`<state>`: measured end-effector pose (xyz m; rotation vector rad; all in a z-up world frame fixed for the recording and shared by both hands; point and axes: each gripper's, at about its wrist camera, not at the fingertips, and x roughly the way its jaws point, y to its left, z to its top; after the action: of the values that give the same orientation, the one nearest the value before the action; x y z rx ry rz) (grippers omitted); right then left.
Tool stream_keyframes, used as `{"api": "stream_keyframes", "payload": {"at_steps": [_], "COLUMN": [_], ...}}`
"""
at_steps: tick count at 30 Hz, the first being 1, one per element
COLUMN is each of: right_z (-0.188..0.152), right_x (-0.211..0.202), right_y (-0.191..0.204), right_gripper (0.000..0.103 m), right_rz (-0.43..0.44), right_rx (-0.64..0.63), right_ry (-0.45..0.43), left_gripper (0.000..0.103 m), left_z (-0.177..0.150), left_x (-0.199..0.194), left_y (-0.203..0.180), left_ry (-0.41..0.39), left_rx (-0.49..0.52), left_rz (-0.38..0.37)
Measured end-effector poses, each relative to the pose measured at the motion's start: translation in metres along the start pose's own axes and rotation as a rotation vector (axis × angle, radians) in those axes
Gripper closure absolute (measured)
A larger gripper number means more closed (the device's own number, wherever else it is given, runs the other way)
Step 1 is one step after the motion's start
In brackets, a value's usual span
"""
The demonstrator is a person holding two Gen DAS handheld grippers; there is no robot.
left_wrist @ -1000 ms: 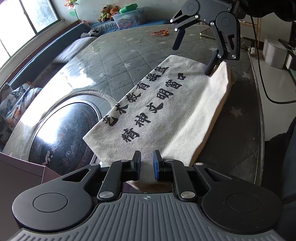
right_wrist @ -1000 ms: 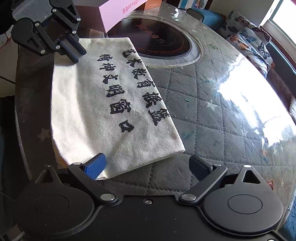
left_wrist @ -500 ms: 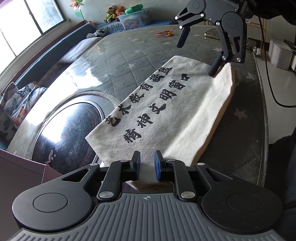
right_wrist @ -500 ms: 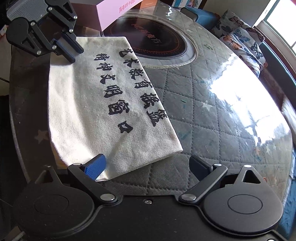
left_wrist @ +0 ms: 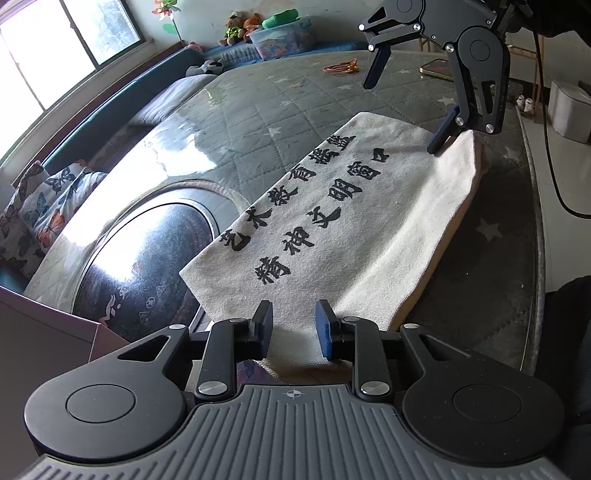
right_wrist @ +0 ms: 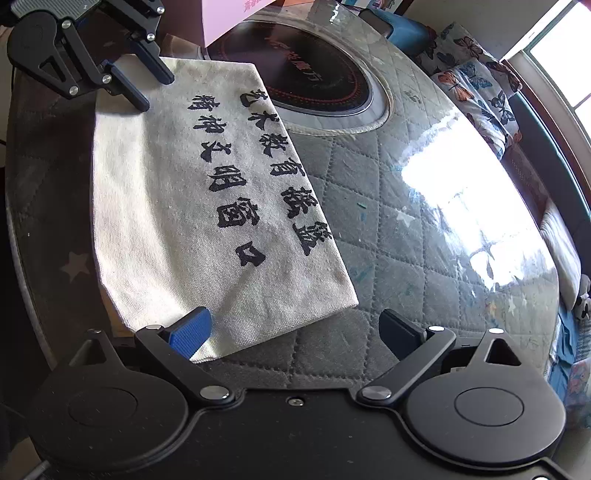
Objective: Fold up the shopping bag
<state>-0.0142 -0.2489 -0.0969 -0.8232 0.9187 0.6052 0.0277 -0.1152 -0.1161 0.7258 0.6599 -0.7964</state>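
A cream canvas shopping bag (left_wrist: pixel 354 221) with black Chinese characters lies folded flat on the quilted table; it also shows in the right wrist view (right_wrist: pixel 192 206). My left gripper (left_wrist: pixel 293 326) is at the bag's near end, its jaws a small gap apart with cloth lying between them, not pinched. In the right wrist view it (right_wrist: pixel 155 90) hovers at the bag's far end. My right gripper (right_wrist: pixel 295 328) is wide open at the opposite end, its blue pad (right_wrist: pixel 190 328) over the bag's corner. In the left wrist view it (left_wrist: pixel 406 110) stands over that far end.
A round black glass hotplate (left_wrist: pixel 147 258) is set in the table beside the bag. A pink box (right_wrist: pixel 229 14) stands near it. A phone (left_wrist: pixel 437 68) and an orange item (left_wrist: pixel 341 67) lie far across the table. A sofa with butterfly cushions (right_wrist: pixel 476 85) runs along the window.
My left gripper's jaws have opened a little wider around the bag's end. Both grippers have shifted slightly; the bag lies as before.
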Motion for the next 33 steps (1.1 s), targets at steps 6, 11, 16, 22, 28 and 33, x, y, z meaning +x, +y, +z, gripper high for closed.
{"api": "stream_keyframes", "payload": {"at_steps": [6,11,16,22,28,33], "right_z": [0.001,0.003,0.004,0.005,0.007,0.007], "right_x": [-0.001,-0.002,-0.003,-0.003,-0.003,-0.003], "right_y": [0.002,0.003,0.006,0.007,0.009,0.010], "right_gripper": [0.005,0.005,0.005,0.005,0.005,0.004], "right_rz": [-0.011,-0.020,-0.033,-0.039,-0.048,-0.057], "right_rx": [-0.008,-0.016,-0.032,-0.034,-0.040,-0.044], "right_ry": [0.005,0.011,0.012,0.018,0.024,0.026], "left_gripper": [0.075,0.075,0.069,0.068,0.059,0.055], "left_z": [0.000,0.000,0.005,0.009,0.013,0.015], "left_x": [0.000,0.000,0.002,0.003,0.004,0.004], "left_y": [0.000,-0.001,-0.003,-0.007,-0.009,-0.007], "left_ry": [0.000,0.001,0.021,0.047,0.069,0.080], "left_rx": [-0.006,-0.009,-0.016,-0.036,-0.061,-0.094], "left_rz": [0.003,0.009,0.030,0.067,0.107,0.121]}}
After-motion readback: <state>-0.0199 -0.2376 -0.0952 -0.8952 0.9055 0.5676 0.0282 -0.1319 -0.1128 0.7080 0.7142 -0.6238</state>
